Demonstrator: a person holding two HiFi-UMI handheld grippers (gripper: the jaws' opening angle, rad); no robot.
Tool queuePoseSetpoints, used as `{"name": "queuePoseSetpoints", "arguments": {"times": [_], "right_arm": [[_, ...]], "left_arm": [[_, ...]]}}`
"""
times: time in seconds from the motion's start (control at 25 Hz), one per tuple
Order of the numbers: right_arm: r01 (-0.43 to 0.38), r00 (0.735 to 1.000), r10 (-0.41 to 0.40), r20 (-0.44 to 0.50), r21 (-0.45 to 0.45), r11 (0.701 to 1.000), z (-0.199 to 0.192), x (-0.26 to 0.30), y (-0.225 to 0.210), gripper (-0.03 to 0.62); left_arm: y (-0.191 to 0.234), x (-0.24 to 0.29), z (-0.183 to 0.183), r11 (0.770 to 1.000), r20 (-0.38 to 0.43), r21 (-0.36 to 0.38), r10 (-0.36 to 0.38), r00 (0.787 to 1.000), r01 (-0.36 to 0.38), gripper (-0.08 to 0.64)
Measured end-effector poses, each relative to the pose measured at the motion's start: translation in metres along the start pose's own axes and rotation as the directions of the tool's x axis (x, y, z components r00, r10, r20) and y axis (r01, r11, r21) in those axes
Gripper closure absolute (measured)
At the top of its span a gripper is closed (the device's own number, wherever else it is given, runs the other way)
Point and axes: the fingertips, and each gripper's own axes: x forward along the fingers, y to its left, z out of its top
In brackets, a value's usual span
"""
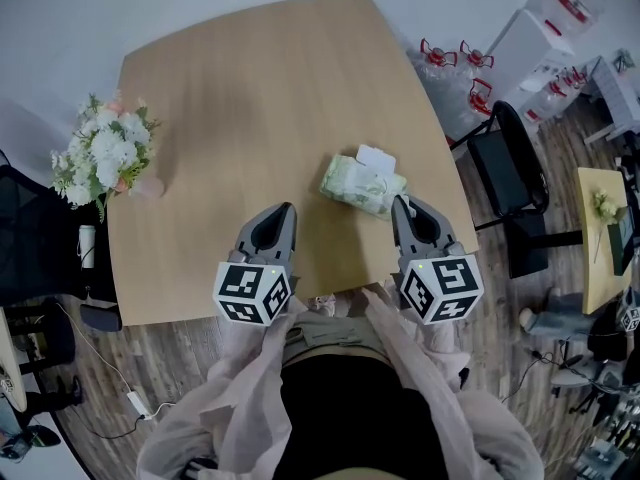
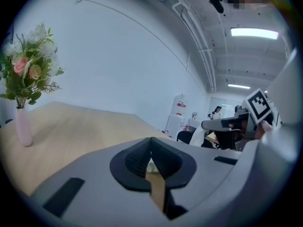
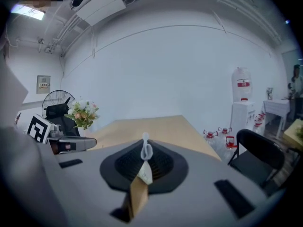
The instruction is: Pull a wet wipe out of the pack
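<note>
Lying on the tabletop, the green wipe pack sits just beside the right gripper, whose fingers are closed, pinching a small white wisp. The left gripper has its fingers pressed together, holding nothing.

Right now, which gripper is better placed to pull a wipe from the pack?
Probably right. The right gripper has its tip beside the wipe pack, whose white flap looks open; the left gripper sits farther off. Both are shut.
</note>
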Motion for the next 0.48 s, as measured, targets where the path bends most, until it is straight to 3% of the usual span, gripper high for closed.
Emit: {"name": "queuePoseSetpoints", "arguments": {"times": [0.48], "right_arm": [[0.065, 0.998, -0.065, -0.024, 0.003, 0.998, -0.013, 0.002, -0.019, 0.575]], "left_arm": [[-0.003, 0.005, -0.004, 1.0, -0.012, 0.003, 0.001, 1.0, -0.001, 0.549]]}}
